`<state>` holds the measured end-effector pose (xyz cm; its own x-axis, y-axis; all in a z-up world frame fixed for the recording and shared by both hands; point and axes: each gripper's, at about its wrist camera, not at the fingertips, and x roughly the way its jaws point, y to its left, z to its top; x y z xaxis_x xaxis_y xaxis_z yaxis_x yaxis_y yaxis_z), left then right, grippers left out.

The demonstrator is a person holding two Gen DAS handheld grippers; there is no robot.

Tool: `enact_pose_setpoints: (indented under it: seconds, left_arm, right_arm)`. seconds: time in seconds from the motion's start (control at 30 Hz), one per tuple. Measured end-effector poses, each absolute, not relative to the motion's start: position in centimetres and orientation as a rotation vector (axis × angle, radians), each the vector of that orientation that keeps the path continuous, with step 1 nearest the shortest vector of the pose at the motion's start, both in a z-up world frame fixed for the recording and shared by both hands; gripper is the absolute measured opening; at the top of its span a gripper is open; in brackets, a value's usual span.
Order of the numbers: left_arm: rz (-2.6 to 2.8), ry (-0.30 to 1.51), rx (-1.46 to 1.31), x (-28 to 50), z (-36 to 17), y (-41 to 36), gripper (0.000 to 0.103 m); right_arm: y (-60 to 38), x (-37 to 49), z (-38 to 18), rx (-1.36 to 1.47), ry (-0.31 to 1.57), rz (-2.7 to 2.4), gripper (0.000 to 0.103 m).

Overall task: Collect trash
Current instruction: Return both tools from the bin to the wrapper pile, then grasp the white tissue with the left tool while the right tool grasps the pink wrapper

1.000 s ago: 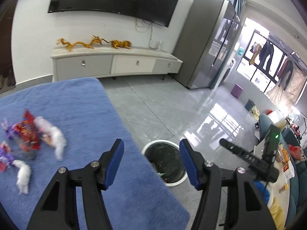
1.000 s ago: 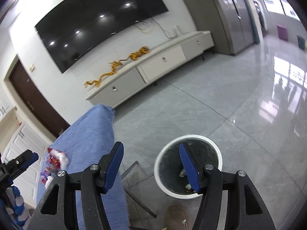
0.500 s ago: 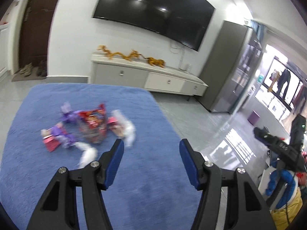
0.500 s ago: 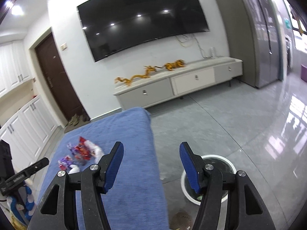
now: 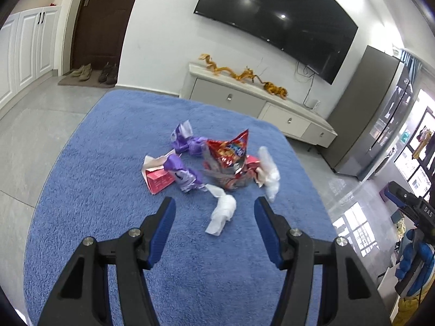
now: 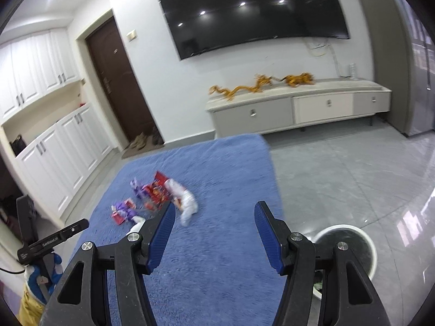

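Note:
A pile of trash lies on the blue cloth-covered table (image 5: 95, 190): a red snack bag (image 5: 228, 160), purple wrappers (image 5: 185, 174), a pink carton (image 5: 159, 179) and crumpled white tissues (image 5: 223, 212). My left gripper (image 5: 214, 212) is open and empty, just short of the nearest tissue. My right gripper (image 6: 214, 214) is open and empty above the table's right part; the pile (image 6: 155, 193) lies ahead to its left. A white-rimmed trash bin (image 6: 350, 247) stands on the floor at lower right.
A low TV cabinet (image 5: 258, 106) with gold dragon figures stands against the far wall under a large TV (image 6: 250, 11). White cupboards (image 6: 49, 146) and a dark door are on the left. The grey tiled floor (image 6: 353, 174) surrounds the table.
Both grippers have swung left from the bin towards the table. The left one now faces the trash pile close up; the right one sees the pile and the bin at its right.

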<state>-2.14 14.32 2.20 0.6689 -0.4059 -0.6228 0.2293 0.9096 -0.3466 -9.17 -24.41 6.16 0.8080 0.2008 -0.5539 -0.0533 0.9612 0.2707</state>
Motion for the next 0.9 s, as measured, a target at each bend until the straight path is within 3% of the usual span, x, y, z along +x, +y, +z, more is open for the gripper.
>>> enact_pose_setpoints:
  seconds: [0.9]
  left_arm:
    - [-0.453, 0.902, -0.202, 5.5, -4.9, 7.7, 0.057]
  right_arm:
    - [-14.8, 7.6, -4.5, 0.369, 0.827, 0.521, 0.058]
